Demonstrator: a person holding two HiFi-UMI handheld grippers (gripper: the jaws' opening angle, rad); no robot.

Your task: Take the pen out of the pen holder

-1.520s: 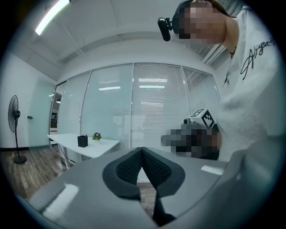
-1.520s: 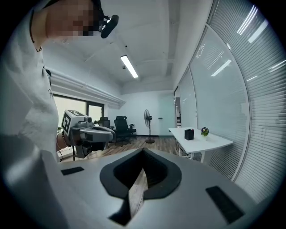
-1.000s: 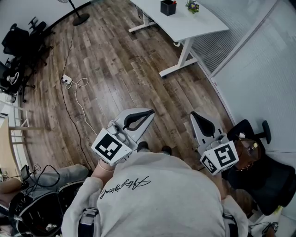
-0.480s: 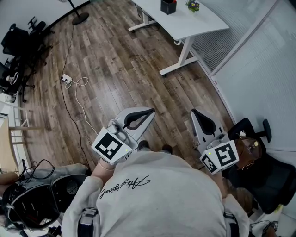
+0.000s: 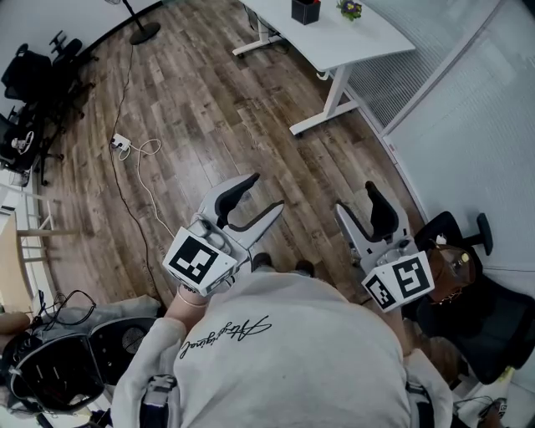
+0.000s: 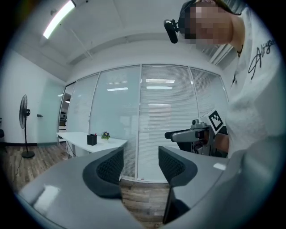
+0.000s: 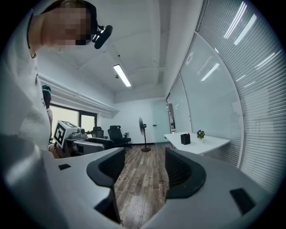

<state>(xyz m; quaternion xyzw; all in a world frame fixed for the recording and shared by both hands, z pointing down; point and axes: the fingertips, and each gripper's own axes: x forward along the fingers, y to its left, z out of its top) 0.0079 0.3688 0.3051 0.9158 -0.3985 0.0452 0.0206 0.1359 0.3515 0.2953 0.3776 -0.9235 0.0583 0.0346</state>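
Observation:
The black pen holder (image 5: pixel 305 11) stands far off on a white desk (image 5: pixel 355 43) at the top of the head view; a pen in it is too small to make out. It also shows small in the left gripper view as the holder (image 6: pixel 91 139) and in the right gripper view as the holder (image 7: pixel 185 139). My left gripper (image 5: pixel 263 194) and right gripper (image 5: pixel 358 201) hang close to my chest over the wood floor, far from the desk. Both jaws have just been opening. The left gripper (image 6: pixel 139 163) and right gripper (image 7: pixel 144 163) stand open with nothing between them.
A small potted plant (image 5: pixel 349 9) sits beside the holder. On the floor lie a power strip with a white cable (image 5: pixel 121 144) and a fan base (image 5: pixel 144 33). Black office chairs (image 5: pixel 29 75) stand at left, another chair (image 5: pixel 472 309) at right by the glass wall.
Both grippers, shut in the earlier frames, now have their jaws spread apart. Their place in front of my chest is about the same.

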